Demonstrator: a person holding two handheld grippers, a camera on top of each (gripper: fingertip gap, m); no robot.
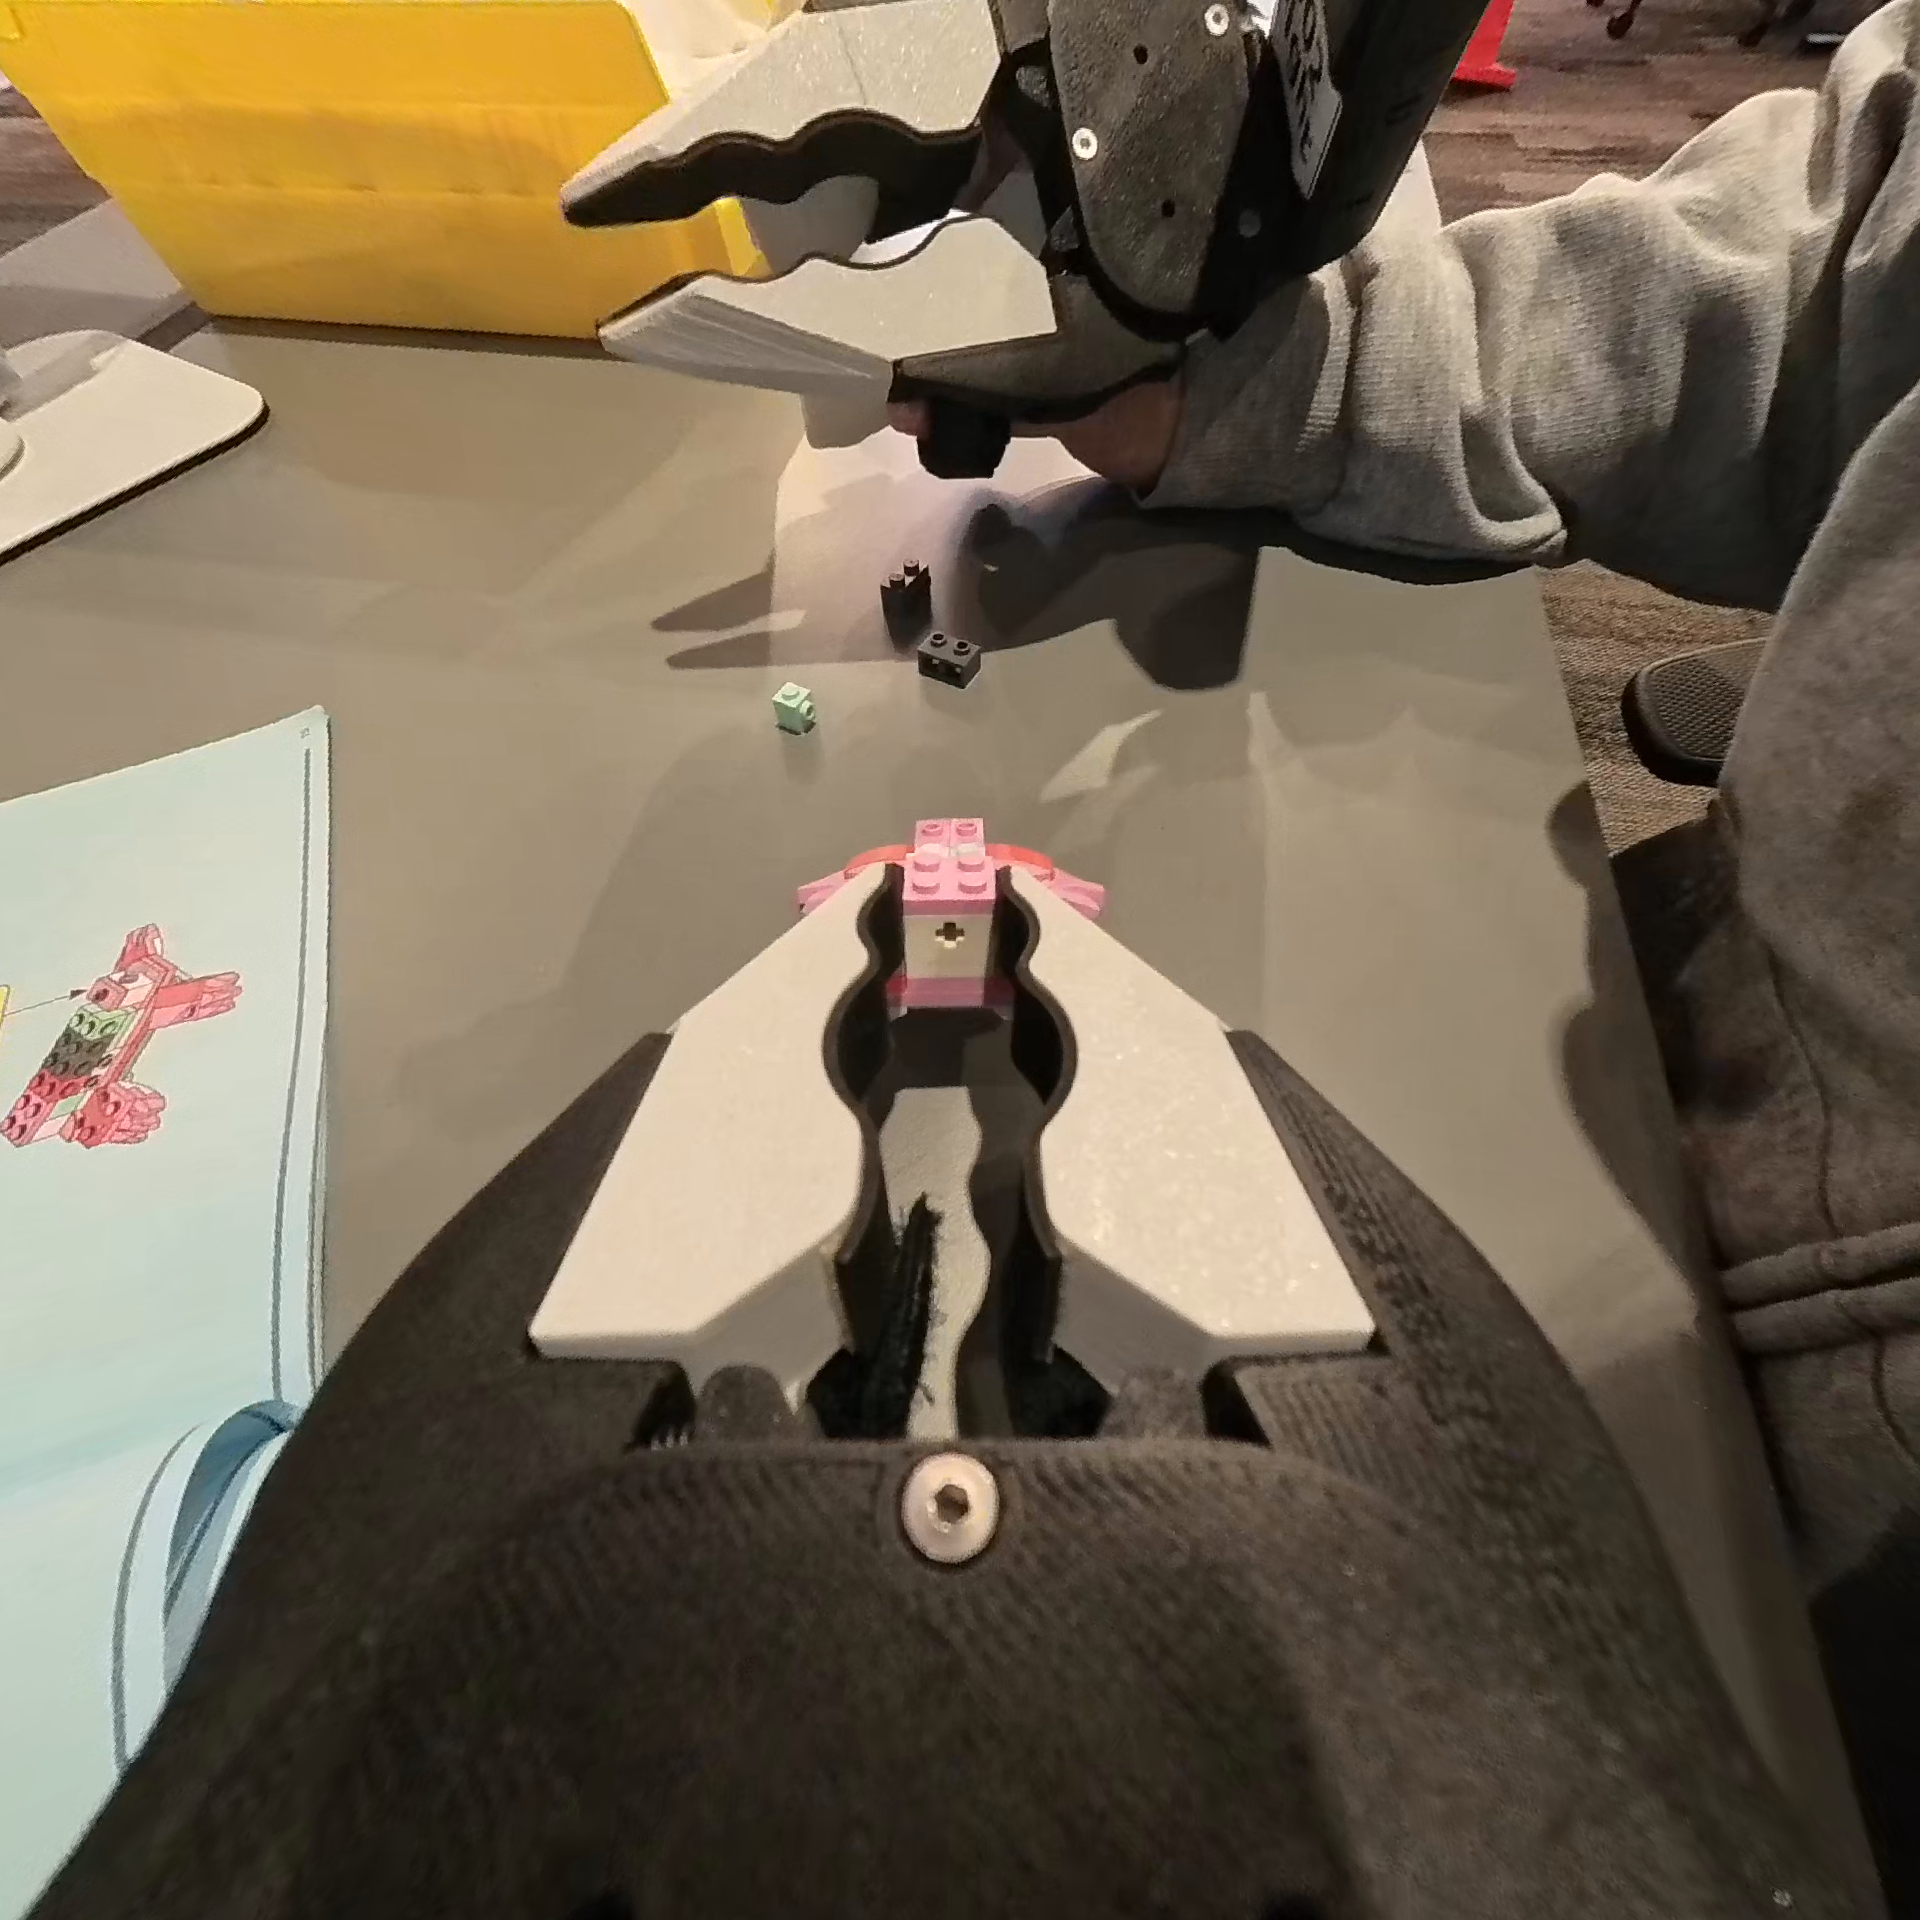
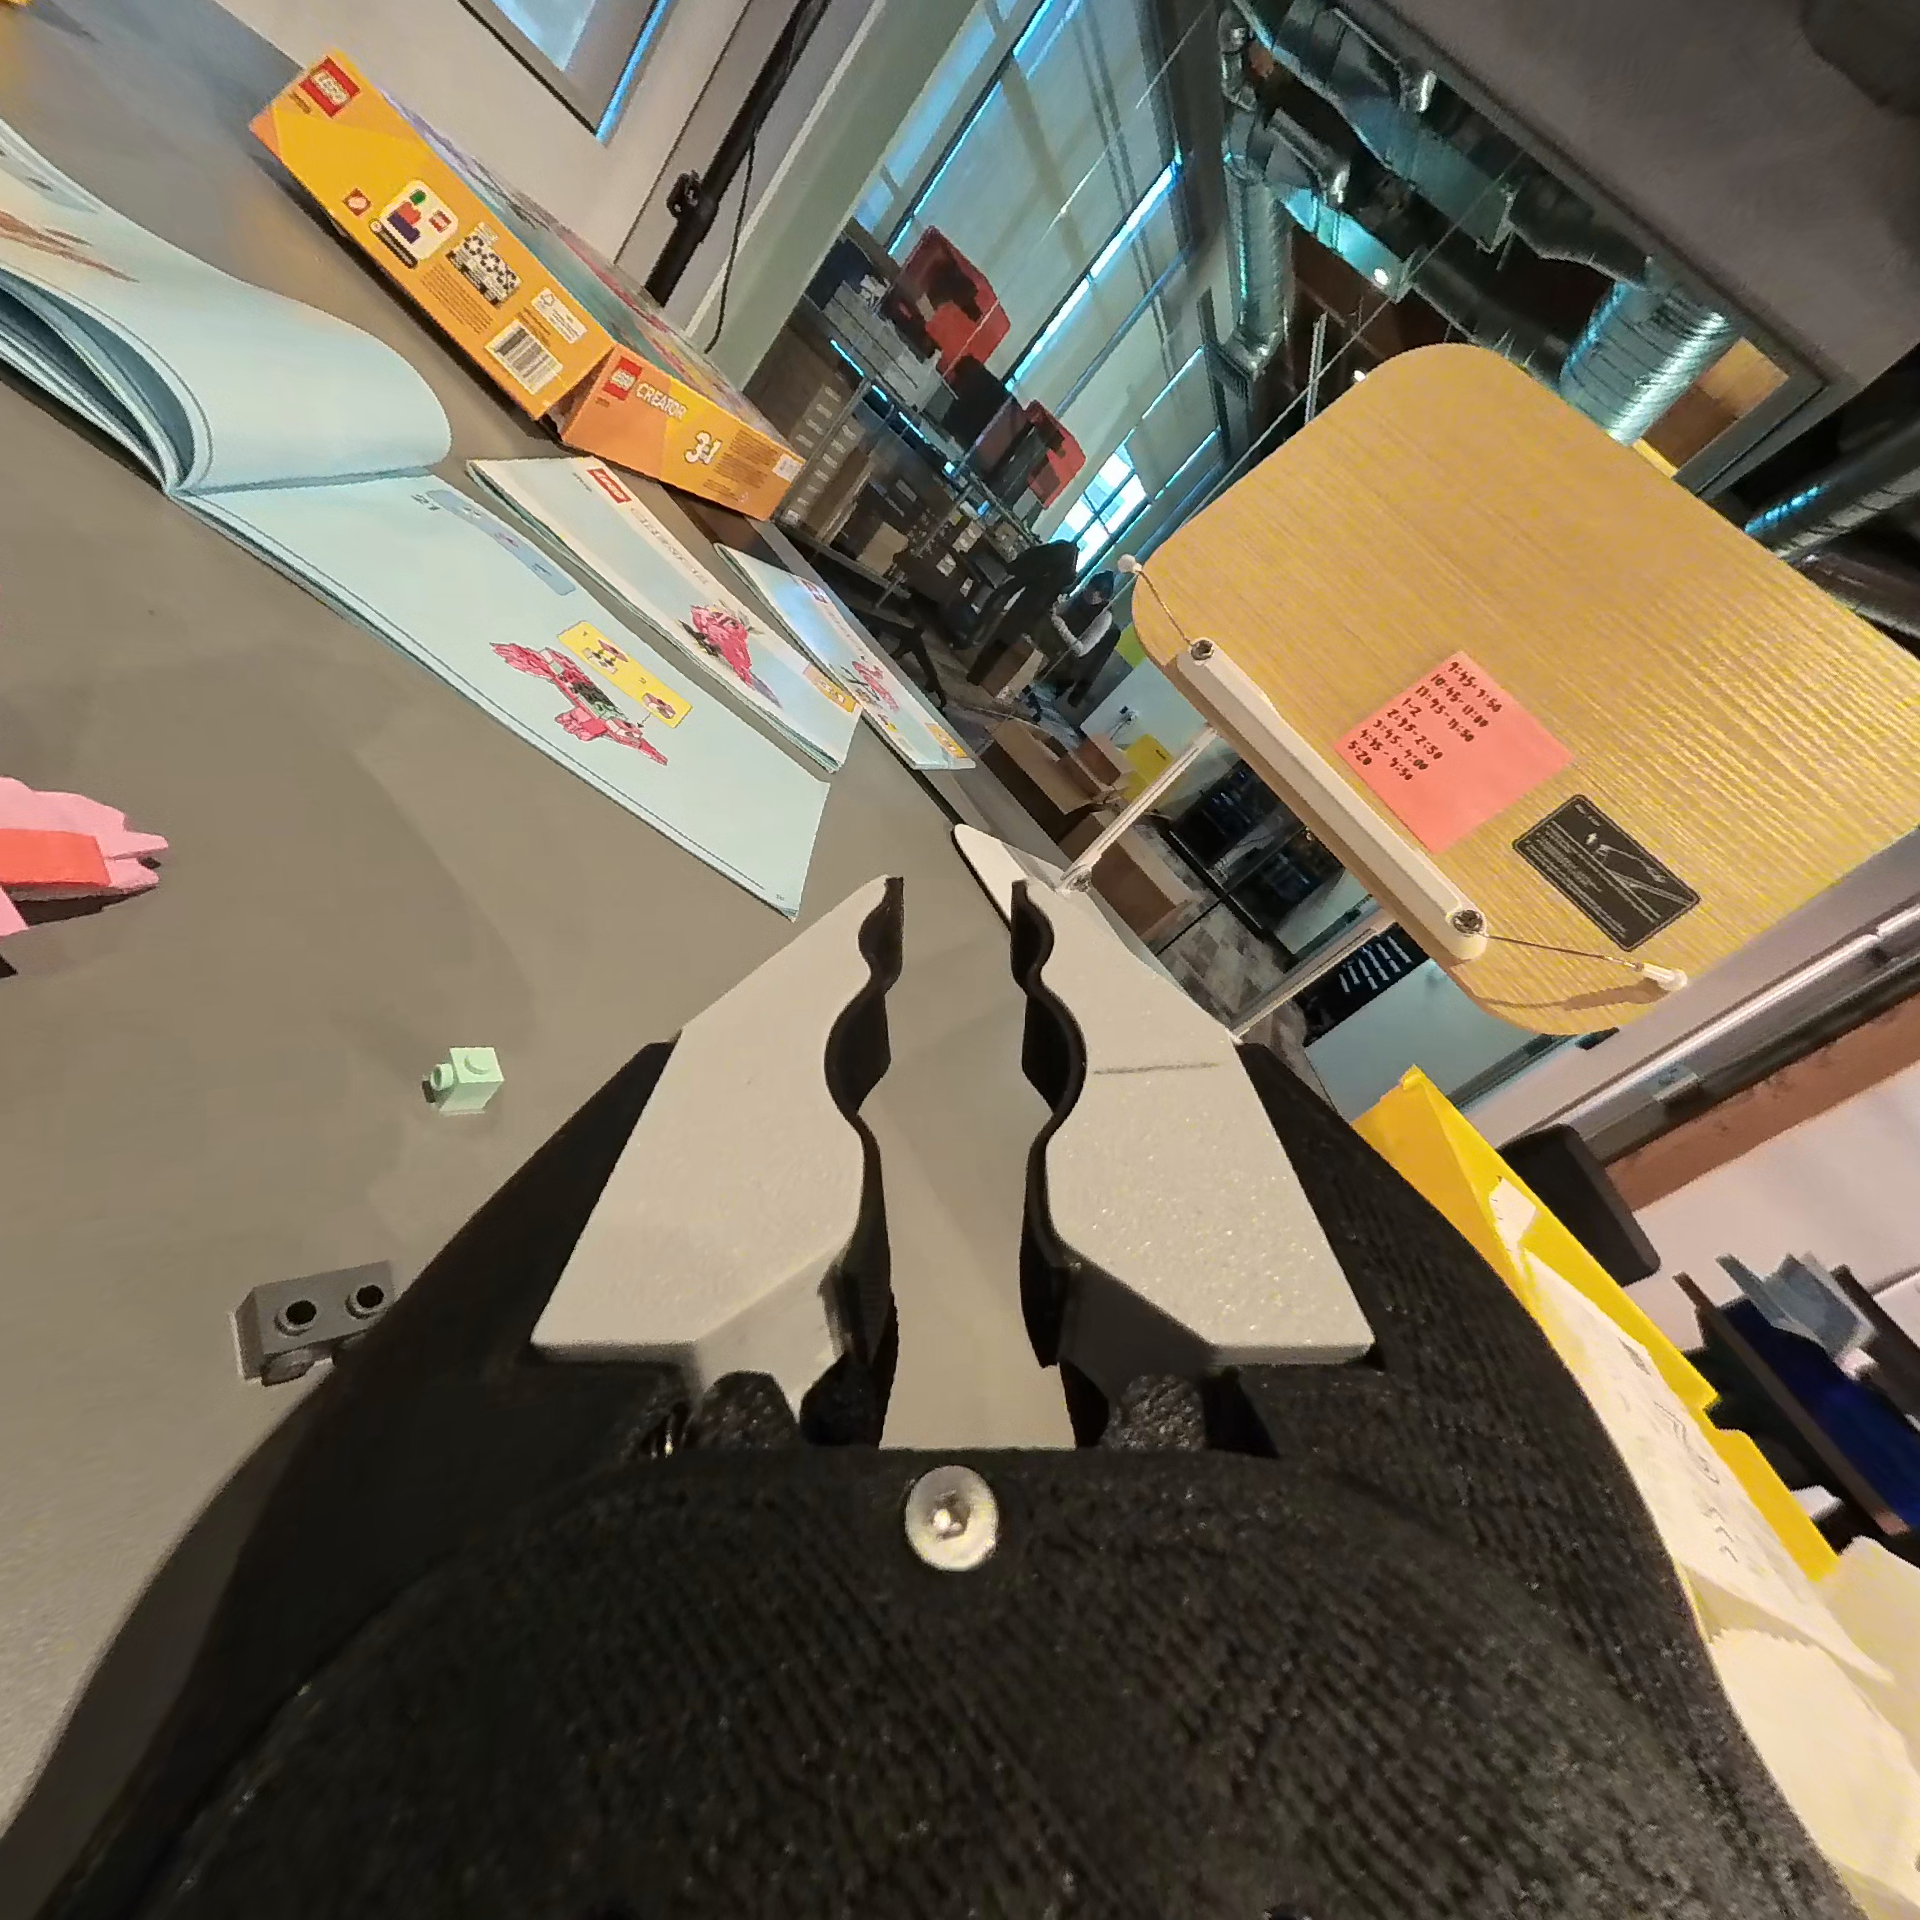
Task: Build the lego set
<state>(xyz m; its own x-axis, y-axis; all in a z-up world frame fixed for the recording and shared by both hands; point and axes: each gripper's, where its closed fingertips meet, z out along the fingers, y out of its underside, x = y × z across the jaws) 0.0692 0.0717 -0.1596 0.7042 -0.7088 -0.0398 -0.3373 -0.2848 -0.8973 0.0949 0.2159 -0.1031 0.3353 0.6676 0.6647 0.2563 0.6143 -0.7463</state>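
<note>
Pink lego model [image 1: 951, 914] between left gripper [image 1: 948, 894] fingers; right gripper [image 2: 956, 899] empty, agape.

Beyond the grey counter [image 2: 312, 935], tall windows [image 2: 1039, 239] let in daylight over dark shelving [image 2: 894, 436]; silver ducts [image 2: 1268, 208] run overhead, and patterned carpet [image 1: 1621, 644] lies below.
</note>
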